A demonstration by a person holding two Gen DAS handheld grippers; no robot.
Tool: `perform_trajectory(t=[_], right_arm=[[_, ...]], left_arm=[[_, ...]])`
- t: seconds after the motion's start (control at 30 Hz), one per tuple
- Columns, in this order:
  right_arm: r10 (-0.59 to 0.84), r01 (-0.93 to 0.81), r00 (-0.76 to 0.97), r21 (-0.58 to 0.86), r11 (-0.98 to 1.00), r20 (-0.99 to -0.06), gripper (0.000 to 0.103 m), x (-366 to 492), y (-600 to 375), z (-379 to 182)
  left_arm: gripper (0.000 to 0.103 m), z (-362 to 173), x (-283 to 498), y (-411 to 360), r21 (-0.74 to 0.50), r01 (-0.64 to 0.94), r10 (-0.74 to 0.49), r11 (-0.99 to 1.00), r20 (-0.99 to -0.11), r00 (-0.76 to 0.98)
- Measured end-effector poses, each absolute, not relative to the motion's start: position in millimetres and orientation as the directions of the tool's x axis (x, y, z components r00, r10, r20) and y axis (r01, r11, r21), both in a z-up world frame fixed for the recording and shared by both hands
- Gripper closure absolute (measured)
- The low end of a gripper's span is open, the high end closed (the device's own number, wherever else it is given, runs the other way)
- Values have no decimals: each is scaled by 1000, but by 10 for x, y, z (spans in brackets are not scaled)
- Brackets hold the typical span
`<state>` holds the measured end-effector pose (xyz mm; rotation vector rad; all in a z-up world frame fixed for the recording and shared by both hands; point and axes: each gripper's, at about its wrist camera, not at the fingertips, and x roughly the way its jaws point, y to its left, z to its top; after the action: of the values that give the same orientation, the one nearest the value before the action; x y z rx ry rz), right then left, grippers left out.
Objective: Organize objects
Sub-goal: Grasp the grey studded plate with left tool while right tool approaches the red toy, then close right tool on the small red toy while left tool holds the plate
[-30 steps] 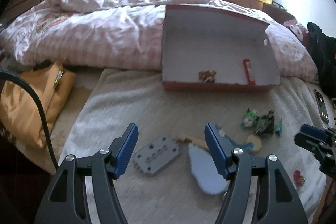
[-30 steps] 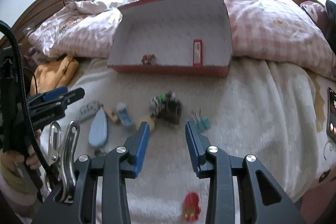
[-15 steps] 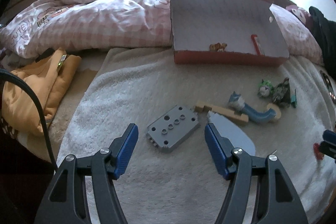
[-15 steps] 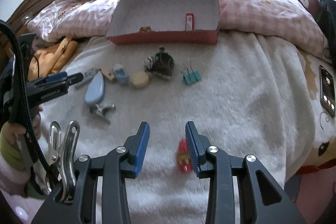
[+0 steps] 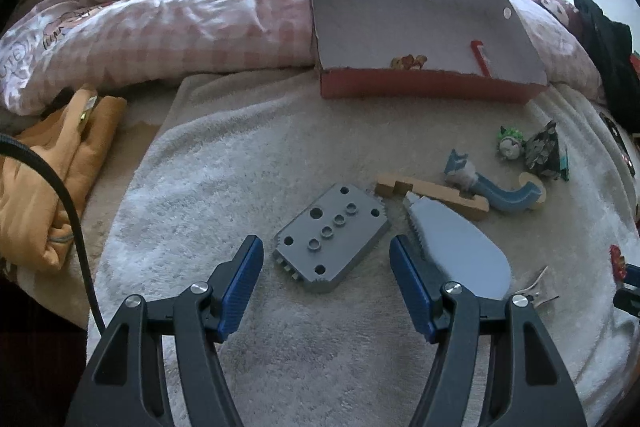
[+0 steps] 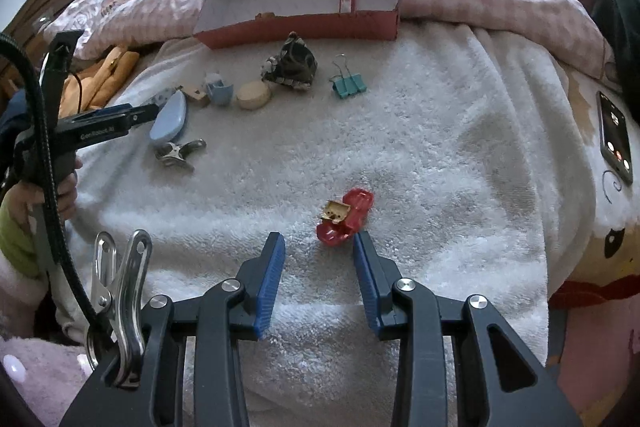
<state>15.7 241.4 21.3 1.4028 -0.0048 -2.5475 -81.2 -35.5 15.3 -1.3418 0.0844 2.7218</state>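
Note:
A red shoebox (image 5: 424,89) (image 6: 304,27) lies open at the back of a white towel on the bed, with two small items inside. My left gripper (image 5: 326,261) is open and empty, just short of a grey studded plate (image 5: 332,237). A pale blue oval piece (image 5: 460,251) lies by its right finger. My right gripper (image 6: 319,259) is open and empty, just short of a small red toy (image 6: 346,217). The left gripper also shows in the right wrist view (image 6: 108,123).
On the towel lie a wooden block (image 5: 432,193), a blue curved piece (image 5: 496,193), a dark patterned pouch (image 6: 292,65), a teal binder clip (image 6: 348,85), a round wooden disc (image 6: 253,95) and a metal clip (image 6: 178,153). Orange cloth (image 5: 44,179) lies left, a phone (image 6: 614,137) right.
Both grippers have drawn back toward the near edge of the bed. The grey plate now sits between the left fingers' line, and the red toy sits just ahead of the right fingers.

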Motion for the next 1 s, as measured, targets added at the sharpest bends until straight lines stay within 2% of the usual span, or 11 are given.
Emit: perform_trajectory(t=[0.43,0.5,0.6,0.8,1.0], right_arm=[[-190,218,-547,80,-973,-815,66,102,2320,185],[-193,219,-549,83,-972,-813,66,88,2322,186],[-201,218,-552,93,-972,-809,66,60,2323,189],[-208,230,-558,91,-969,-804,66,15,2294,188],[-217,233,-564,99,-967,-797,66,-33,2279,179]], left_arm=[[37,104,-886,-298,19,-136,68,-991,-793,-606],[50,108,-869,-295,6,-145,84,-989,-791,-606],[59,130,-815,-247,19,-161,84,-987,-787,-612],[66,150,-691,-148,22,-194,102,-981,-793,-601],[66,162,-641,-133,-8,-191,122,-982,-797,-592]])
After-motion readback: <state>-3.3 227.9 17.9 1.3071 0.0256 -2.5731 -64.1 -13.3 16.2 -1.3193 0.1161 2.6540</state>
